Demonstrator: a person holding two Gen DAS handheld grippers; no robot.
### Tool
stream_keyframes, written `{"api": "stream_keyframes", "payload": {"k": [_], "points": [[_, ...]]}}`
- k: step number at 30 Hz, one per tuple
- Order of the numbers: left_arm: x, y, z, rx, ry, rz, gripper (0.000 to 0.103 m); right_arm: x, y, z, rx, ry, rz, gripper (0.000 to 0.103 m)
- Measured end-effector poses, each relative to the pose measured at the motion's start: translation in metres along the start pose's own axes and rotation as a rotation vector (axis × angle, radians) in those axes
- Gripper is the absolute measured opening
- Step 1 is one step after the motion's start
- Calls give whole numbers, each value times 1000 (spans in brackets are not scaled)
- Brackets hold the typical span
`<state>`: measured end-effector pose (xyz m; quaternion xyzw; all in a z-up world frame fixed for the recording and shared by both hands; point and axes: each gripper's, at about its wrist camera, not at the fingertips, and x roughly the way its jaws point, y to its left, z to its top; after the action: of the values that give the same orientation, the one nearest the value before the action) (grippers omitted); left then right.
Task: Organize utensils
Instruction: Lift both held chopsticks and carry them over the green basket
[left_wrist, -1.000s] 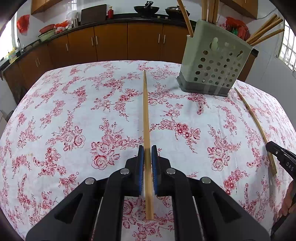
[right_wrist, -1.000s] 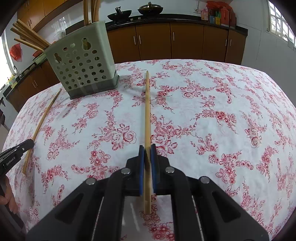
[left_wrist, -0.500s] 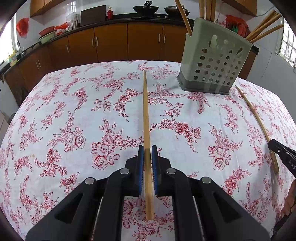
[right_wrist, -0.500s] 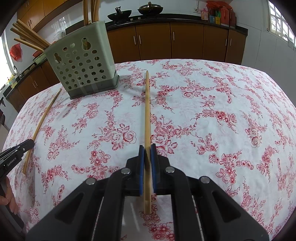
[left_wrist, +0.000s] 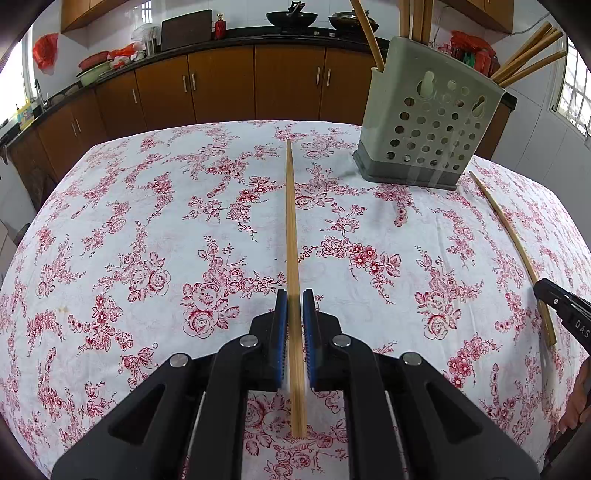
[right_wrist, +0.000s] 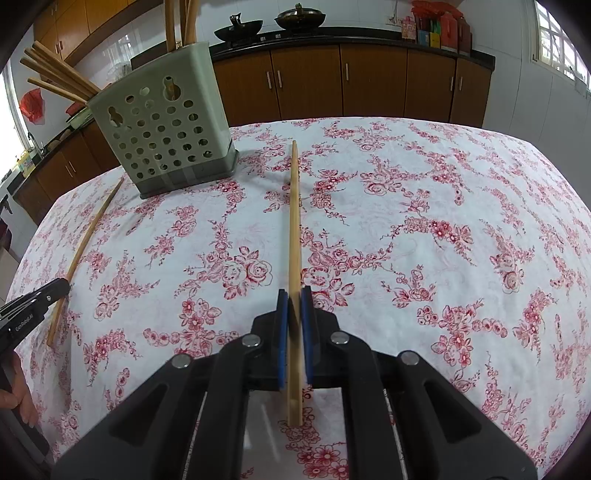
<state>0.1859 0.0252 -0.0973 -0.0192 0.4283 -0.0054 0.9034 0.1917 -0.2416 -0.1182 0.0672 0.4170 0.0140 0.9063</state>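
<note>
My left gripper (left_wrist: 294, 301) is shut on a bamboo chopstick (left_wrist: 291, 229) that points forward above the floral tablecloth. My right gripper (right_wrist: 294, 299) is shut on a second bamboo chopstick (right_wrist: 294, 221), also pointing forward. A green perforated utensil holder (left_wrist: 428, 125) with several chopsticks standing in it sits at the far right in the left wrist view and at the far left in the right wrist view (right_wrist: 162, 125). Each gripper's tip shows at the edge of the other's view.
The holder stands between the two held chopsticks' lines, at the table's far side. Brown kitchen cabinets (left_wrist: 221, 85) and a counter with woks run behind the table. The tablecloth (right_wrist: 443, 240) covers the whole table.
The left gripper has risen and drawn slightly nearer the holder, which now sits larger and higher in its view. The right gripper has barely moved. Both stay shut on their chopsticks.
</note>
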Motion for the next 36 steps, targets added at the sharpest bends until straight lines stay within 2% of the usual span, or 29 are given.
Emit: {"api": "stream_keyframes", "payload": {"k": [18,21,27,31,32,36], "points": [[0,-1,-1,6,0,5,10,-1,1,0,-3,3,-5,9],[-5,-2,-6,14,1,-2,15,-3,1,-2,-9,3,-11,9],[-11,-4,-14,14,1,-3,15,-6,0,-5,-8,4,-11,9],[-13,-3,-16,15,1,-5,13,-7,-4,-7,4,4,8,9],[-13,-2,-16,16,2,0,9,-8,-5,-7,7,4,14,9],[-16,1,-17,25,13,-3,8,-17,-8,-6,3,-13,23,8]]}}
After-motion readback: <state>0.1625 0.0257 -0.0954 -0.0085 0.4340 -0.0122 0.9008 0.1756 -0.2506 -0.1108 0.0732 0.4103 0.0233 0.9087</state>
